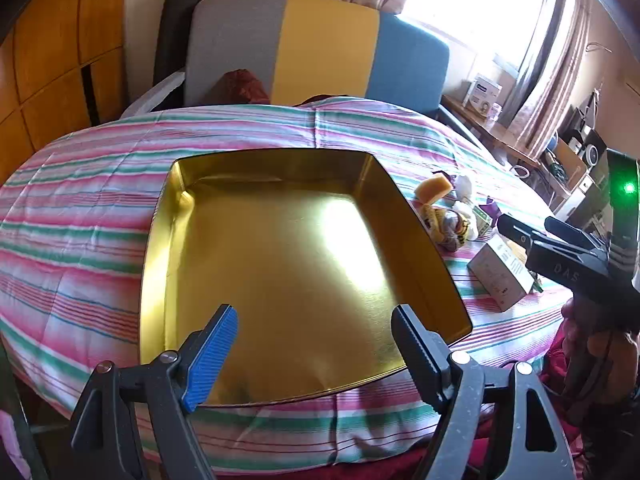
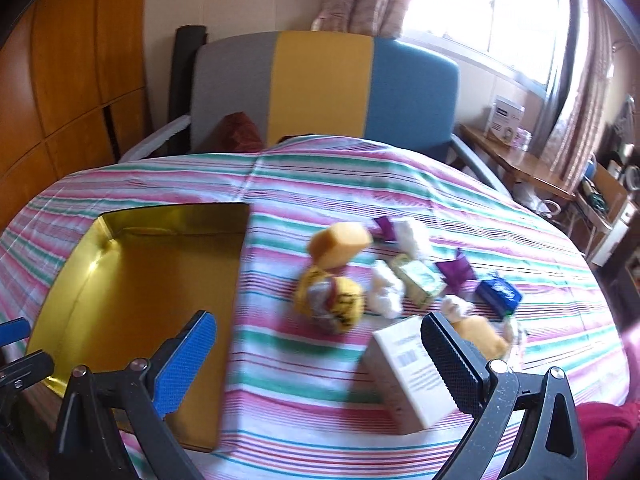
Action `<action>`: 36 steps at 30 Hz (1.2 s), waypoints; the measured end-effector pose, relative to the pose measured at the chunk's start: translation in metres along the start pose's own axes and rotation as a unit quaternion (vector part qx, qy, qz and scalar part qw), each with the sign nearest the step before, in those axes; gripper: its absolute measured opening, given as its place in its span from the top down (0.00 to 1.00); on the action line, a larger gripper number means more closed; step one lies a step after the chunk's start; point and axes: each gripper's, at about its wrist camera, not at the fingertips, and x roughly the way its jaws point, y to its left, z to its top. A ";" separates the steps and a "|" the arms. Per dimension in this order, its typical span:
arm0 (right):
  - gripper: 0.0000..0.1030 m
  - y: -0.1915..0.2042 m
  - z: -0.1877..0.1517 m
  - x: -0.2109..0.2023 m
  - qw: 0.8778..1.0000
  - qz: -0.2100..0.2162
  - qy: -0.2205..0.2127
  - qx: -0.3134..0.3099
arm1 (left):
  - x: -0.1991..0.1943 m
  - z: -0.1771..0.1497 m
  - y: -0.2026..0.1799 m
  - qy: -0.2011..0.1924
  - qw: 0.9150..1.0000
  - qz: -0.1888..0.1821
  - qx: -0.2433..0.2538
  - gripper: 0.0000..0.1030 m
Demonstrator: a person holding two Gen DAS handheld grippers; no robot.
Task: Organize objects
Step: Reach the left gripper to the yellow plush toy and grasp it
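Note:
A shallow gold tin tray [image 1: 160,240] lies on the striped tablecloth; it also shows at the left of the right wrist view [image 2: 72,276]. It holds nothing. My left gripper [image 1: 316,356] is open and empty over the tray's near edge. My right gripper [image 2: 320,364] is open and empty above the cloth, between the tray and a white box [image 2: 404,376]. Beyond it lie a yellow sponge [image 2: 340,244], a yellow wrapped packet [image 2: 332,304], white fluffy pieces [image 2: 386,288], a green packet [image 2: 424,280], purple wrappers [image 2: 456,270], a blue packet [image 2: 500,290] and a yellow soft piece [image 2: 482,336].
A grey, yellow and blue chair [image 2: 320,92] stands behind the round table. A wooden side table with a white box [image 2: 506,116] is at the back right under the window. Wooden cabinets [image 2: 72,80] line the left wall. The right gripper's body [image 1: 568,252] shows in the left wrist view.

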 end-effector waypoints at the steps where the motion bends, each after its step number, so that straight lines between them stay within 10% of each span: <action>1: 0.00 -0.003 0.001 0.000 1.000 -0.003 0.000 0.002 | -0.001 0.001 -0.002 -0.003 1.000 0.003 0.001 0.23; 19: 0.00 -0.050 0.003 0.009 0.999 0.005 0.023 0.038 | -0.007 0.014 -0.023 -0.043 0.993 0.092 0.055 0.23; 29: 0.00 -0.100 0.017 0.030 0.998 -0.010 0.039 0.046 | 0.012 0.022 -0.048 -0.015 0.994 0.070 0.083 0.30; 36: 0.00 -0.162 -0.003 0.063 0.987 0.065 0.049 0.137 | 0.029 0.035 -0.089 0.000 0.991 0.004 0.134 0.40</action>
